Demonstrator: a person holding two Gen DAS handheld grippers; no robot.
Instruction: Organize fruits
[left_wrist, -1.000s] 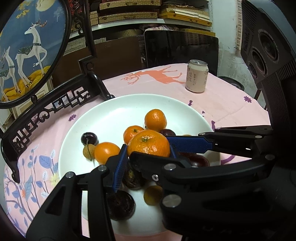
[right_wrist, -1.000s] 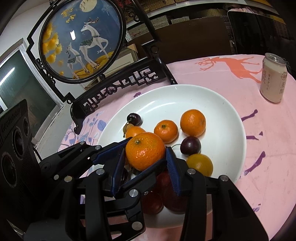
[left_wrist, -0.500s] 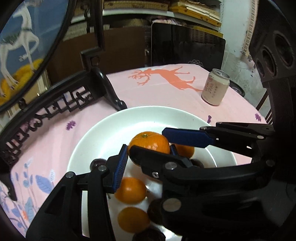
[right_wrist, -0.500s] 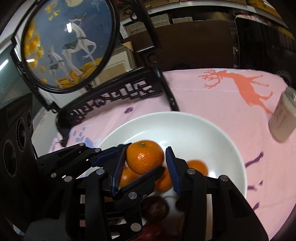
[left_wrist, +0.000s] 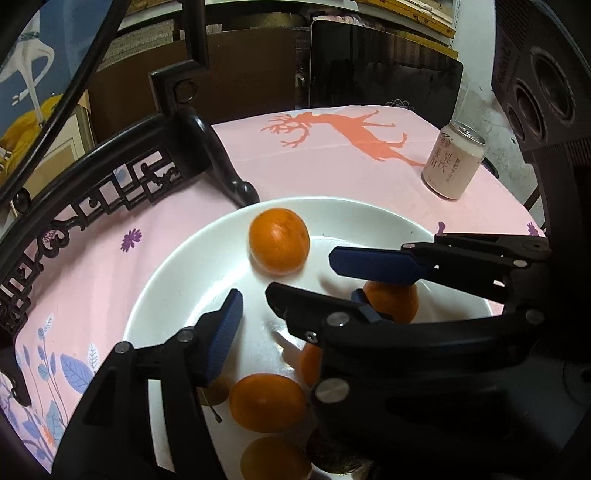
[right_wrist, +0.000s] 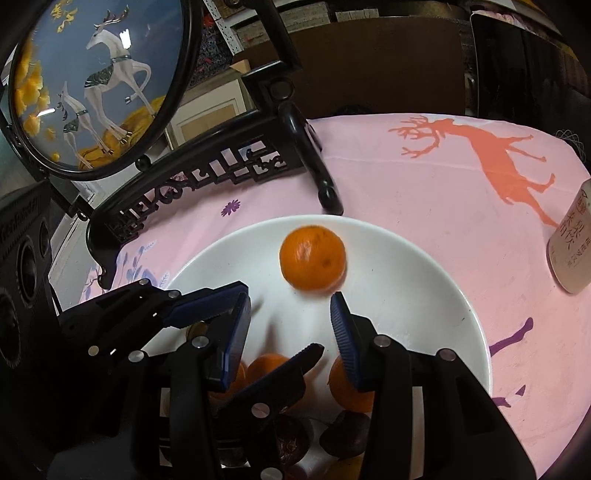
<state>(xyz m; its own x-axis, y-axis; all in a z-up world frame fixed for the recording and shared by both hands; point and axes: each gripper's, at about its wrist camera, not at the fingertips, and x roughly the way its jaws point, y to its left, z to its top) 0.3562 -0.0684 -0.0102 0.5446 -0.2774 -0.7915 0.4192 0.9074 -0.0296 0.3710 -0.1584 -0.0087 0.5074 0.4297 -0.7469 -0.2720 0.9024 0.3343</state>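
A large orange mandarin (left_wrist: 279, 246) lies free in the far part of the white bowl (left_wrist: 177, 266), also in the right wrist view (right_wrist: 312, 258), slightly blurred. My left gripper (left_wrist: 291, 299) is open and empty just short of it. My right gripper (right_wrist: 290, 325) is open and empty too, its fingers crossing the left one's over the bowl (right_wrist: 436, 280). Smaller oranges (left_wrist: 266, 402) and dark round fruits (right_wrist: 345, 430) lie in the near part of the bowl, partly hidden by the fingers.
A black carved stand (left_wrist: 122, 177) with a round deer screen (right_wrist: 92, 81) stands left of the bowl on the pink tablecloth (left_wrist: 332, 173). A drink can (left_wrist: 452, 166) stands at the right. A dark chair back (left_wrist: 384, 85) is behind the table.
Both grippers held the mandarin together, carried it toward the far part of the bowl, then opened. The mandarin now lies free beyond the fingertips.
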